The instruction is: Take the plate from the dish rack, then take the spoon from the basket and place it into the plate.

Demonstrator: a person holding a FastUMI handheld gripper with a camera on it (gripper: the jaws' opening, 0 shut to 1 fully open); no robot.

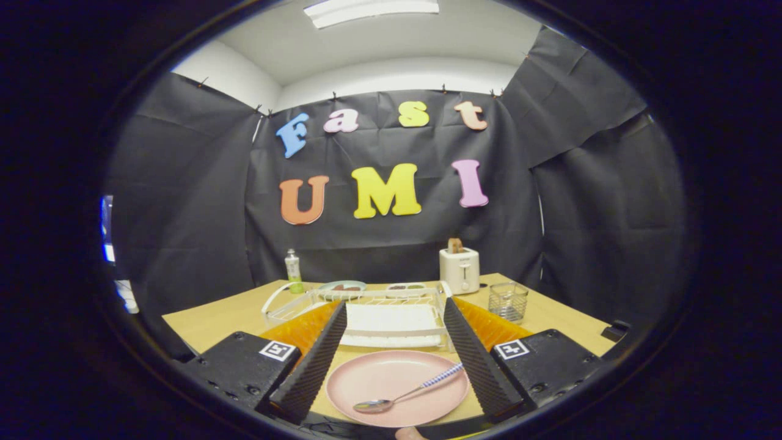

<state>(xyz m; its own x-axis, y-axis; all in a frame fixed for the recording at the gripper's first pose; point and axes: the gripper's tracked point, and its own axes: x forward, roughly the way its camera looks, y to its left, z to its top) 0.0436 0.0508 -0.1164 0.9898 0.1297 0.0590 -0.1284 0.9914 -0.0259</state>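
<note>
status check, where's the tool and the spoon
Tool open, fingers either side of pink plate. Spoon lying in plate, untouched. Dish rack beyond, nothing in the way.

The spoon (406, 394) lies in the plate (372, 373), which sits on the table (208, 321) between the gripper's (392, 327) spread fingers. Beyond it stands the dish rack (391, 315), with the toaster (459, 270) and basket (508, 301) behind to the right, a bottle (293, 271) behind left.

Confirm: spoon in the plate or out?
In. The spoon lies across the pink plate, between the open hand-held gripper's fingers, untouched.
</note>
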